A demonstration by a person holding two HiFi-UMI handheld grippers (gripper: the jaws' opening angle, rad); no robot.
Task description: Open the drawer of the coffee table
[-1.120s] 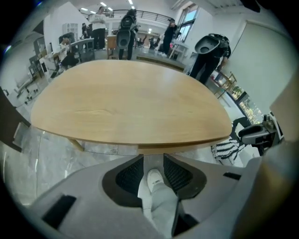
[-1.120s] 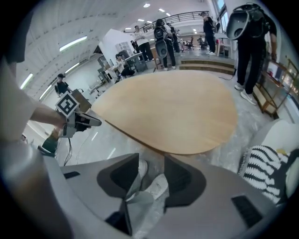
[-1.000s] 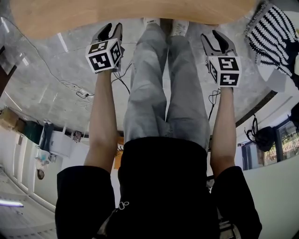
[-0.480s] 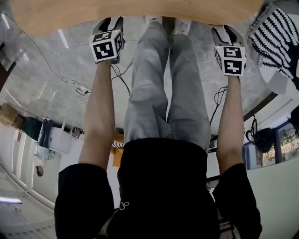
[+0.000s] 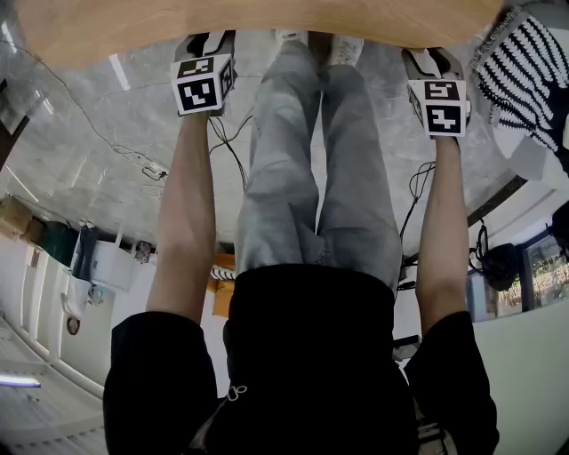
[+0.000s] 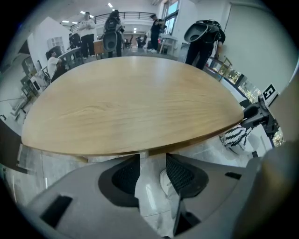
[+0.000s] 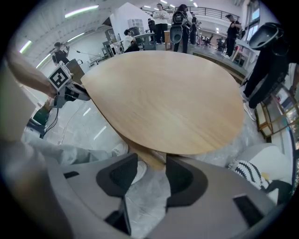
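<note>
The coffee table has an oval light-wood top point(image 5: 267, 22), which fills the left gripper view point(image 6: 131, 102) and the right gripper view point(image 7: 173, 98). No drawer shows in any view. My left gripper point(image 5: 206, 43) hangs at the table's near edge on the left, pointing steeply down. My right gripper point(image 5: 428, 59) hangs at the same edge on the right. Both have just been opening. The left gripper point(image 6: 153, 161) and the right gripper point(image 7: 152, 163) stand open, with only grey floor and a white shoe between their jaws.
My legs and white shoes point(image 5: 342, 49) reach under the table between the two grippers. A black-and-white striped cushion point(image 5: 524, 71) lies right of the table. Cables and a power strip point(image 5: 151, 169) lie on the marble floor at left. People stand beyond the table.
Both grippers have moved toward the table edge, up in the head view, until their fingertips reach its rim. The right gripper's marker cube has rolled to face the camera more squarely.
</note>
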